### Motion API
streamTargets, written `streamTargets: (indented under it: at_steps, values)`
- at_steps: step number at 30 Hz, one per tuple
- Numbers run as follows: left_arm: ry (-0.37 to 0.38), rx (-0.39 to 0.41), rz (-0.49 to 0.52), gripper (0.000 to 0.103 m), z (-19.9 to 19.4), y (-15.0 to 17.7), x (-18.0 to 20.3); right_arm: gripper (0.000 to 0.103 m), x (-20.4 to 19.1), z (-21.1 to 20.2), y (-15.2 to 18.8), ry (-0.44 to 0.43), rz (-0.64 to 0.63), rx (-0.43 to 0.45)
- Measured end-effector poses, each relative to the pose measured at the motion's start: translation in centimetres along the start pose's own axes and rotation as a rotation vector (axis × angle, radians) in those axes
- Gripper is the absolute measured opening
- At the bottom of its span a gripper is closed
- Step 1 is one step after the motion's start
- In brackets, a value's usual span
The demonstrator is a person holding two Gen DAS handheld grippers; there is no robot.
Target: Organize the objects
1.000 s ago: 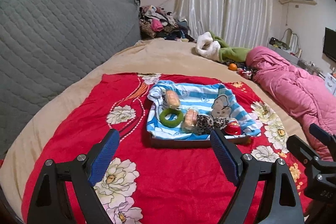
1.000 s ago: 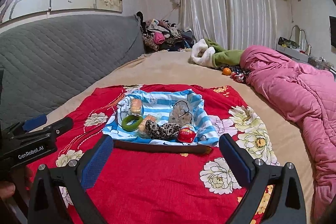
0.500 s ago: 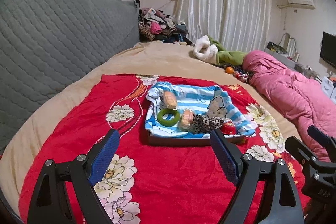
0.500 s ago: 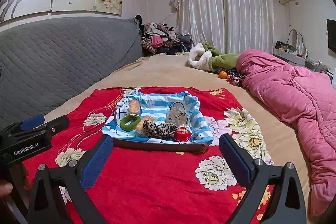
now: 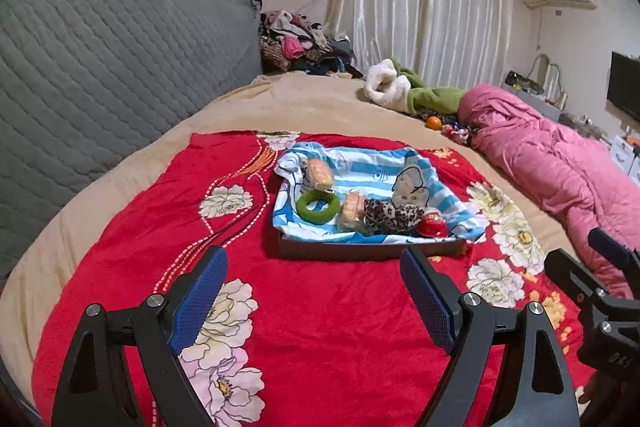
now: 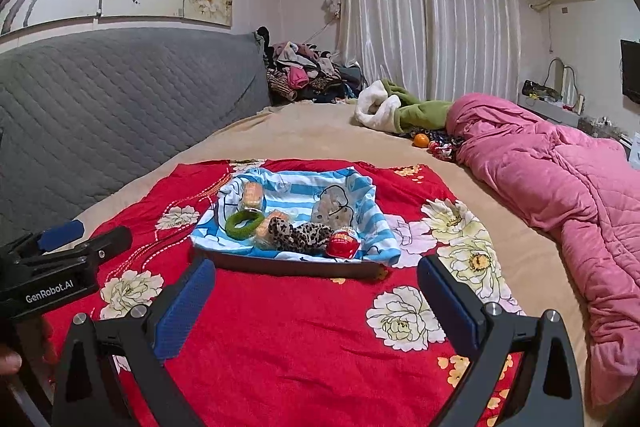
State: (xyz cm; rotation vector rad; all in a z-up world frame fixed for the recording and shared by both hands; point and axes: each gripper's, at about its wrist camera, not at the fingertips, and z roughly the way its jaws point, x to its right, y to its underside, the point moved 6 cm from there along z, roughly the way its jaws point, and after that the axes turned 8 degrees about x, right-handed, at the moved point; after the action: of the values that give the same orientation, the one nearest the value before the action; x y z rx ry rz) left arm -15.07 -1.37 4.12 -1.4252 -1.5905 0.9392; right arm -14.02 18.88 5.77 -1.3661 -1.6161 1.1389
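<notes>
A dark tray (image 5: 360, 251) (image 6: 288, 265) lined with a blue-and-white striped cloth (image 5: 372, 175) (image 6: 304, 193) sits on a red flowered blanket (image 5: 320, 307) (image 6: 300, 327). In it lie a green ring (image 5: 318, 207) (image 6: 244, 221), two wrapped orange snacks (image 5: 320, 173) (image 5: 352, 209), a leopard-print scrunchie (image 5: 390, 215) (image 6: 300, 235) and a red ball (image 5: 432, 227) (image 6: 342, 243). My left gripper (image 5: 312, 275) is open and empty, short of the tray's near edge. My right gripper (image 6: 316, 285) is likewise open and empty in front of the tray.
A grey quilted headboard (image 5: 100, 67) lines the left. A pink quilt (image 5: 560, 179) lies along the right side of the bed. A white-and-green garment (image 5: 400, 91), an orange (image 5: 433, 123) and a clothes pile (image 5: 296, 43) sit at the far end. The beige bedspread (image 5: 312, 107) lies beyond the blanket.
Both views have drifted slightly, so the tray sits a little further left in each. Both grippers stay open and empty; the objects in the tray have not moved.
</notes>
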Motion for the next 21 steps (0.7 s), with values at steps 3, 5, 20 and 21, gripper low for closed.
streamTargets:
  at_steps: [3,5,20,21]
  values:
    - [0.01,-0.004,0.004,0.089,0.0,0.6,0.2,0.102,0.1,-0.1,0.5,0.004,-0.003,-0.001]
    - [0.027,-0.014,-0.002,0.089,0.1,1.1,0.3,0.102,0.2,-0.1,0.8,0.005,-0.003,0.001]
    - [-0.002,-0.039,0.013,0.089,1.9,5.3,-0.2,0.102,1.2,0.8,5.4,0.024,0.001,-0.03]
    - [-0.002,-0.038,0.013,0.089,2.0,5.5,-0.2,0.102,1.2,0.8,5.7,0.024,0.003,-0.032]
